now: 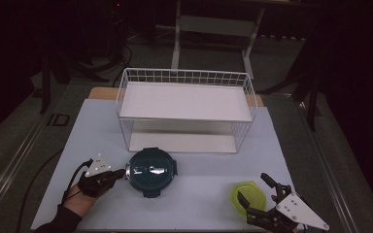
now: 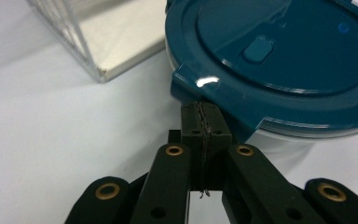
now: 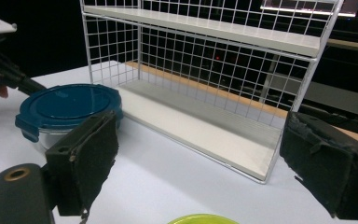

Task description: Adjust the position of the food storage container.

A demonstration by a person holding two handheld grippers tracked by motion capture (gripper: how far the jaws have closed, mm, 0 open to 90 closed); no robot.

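Left gripper point(image 1: 121, 173) sits in the lower left of the high view, its jaws pressed together with nothing between them. In the left gripper view the closed tips point(image 2: 201, 122) meet just under a latch tab of the tub point(image 2: 279, 60), at the frame's centre; whether they touch the tab I cannot tell. A gloved hand point(image 1: 90, 187) holds this gripper, and a grey plate rides on top of it.

The tub point(image 1: 150, 171) is a round container with a dark teal lid, standing on the table point(image 1: 199, 189) just left of centre in the lower half of the high view, close in front of the rack. In the right gripper view it lies at middle left point(image 3: 67, 109), with the left gripper point(image 3: 25, 85) reaching its far rim from the upper left.

Right gripper point(image 1: 256, 195) is in the lower right of the high view, jaws spread wide and holding nothing. A yellow-green lid point(image 1: 246, 195) lies flat on the table between and just beyond its jaws; the same lid peeks in at the bottom edge of the right gripper view point(image 3: 200, 219).

The white wire rack point(image 1: 184, 109) stands upright across the middle of the high view, with an upper and a lower shelf, and takes up the upper right of the right gripper view point(image 3: 214, 70).
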